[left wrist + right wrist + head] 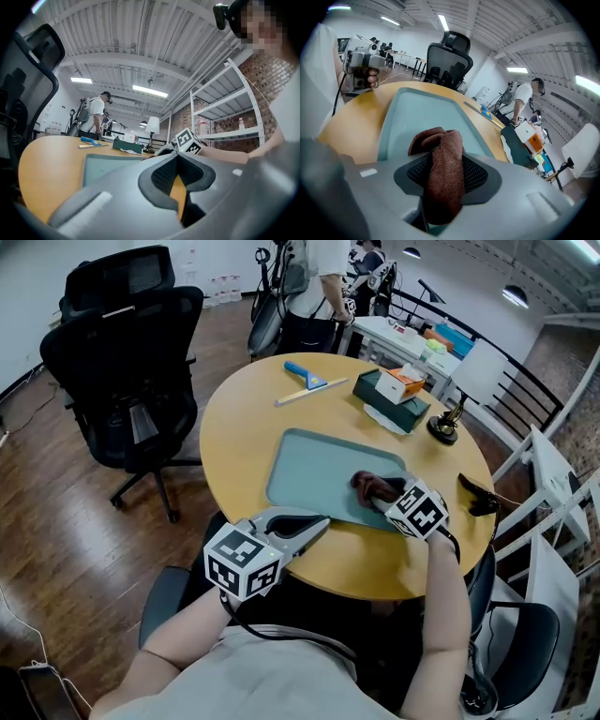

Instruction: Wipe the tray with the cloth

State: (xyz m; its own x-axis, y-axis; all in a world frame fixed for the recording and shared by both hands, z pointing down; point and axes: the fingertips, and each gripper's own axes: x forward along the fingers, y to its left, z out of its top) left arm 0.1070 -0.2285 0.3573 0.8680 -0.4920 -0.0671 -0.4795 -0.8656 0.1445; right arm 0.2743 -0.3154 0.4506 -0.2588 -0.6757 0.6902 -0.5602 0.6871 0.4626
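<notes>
Right gripper (387, 501) pinches the cloth (367, 486) on the tray (314, 465) while my left gripper (314, 523) sits closed and empty at its near edge, so I fear wiping may shove the tray.

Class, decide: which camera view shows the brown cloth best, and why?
The right gripper view: the cloth fills its middle, pinched between the right gripper's jaws over the tray. The head view shows only a small dark bunch beside that gripper. The left gripper view does not show it clearly.
</notes>
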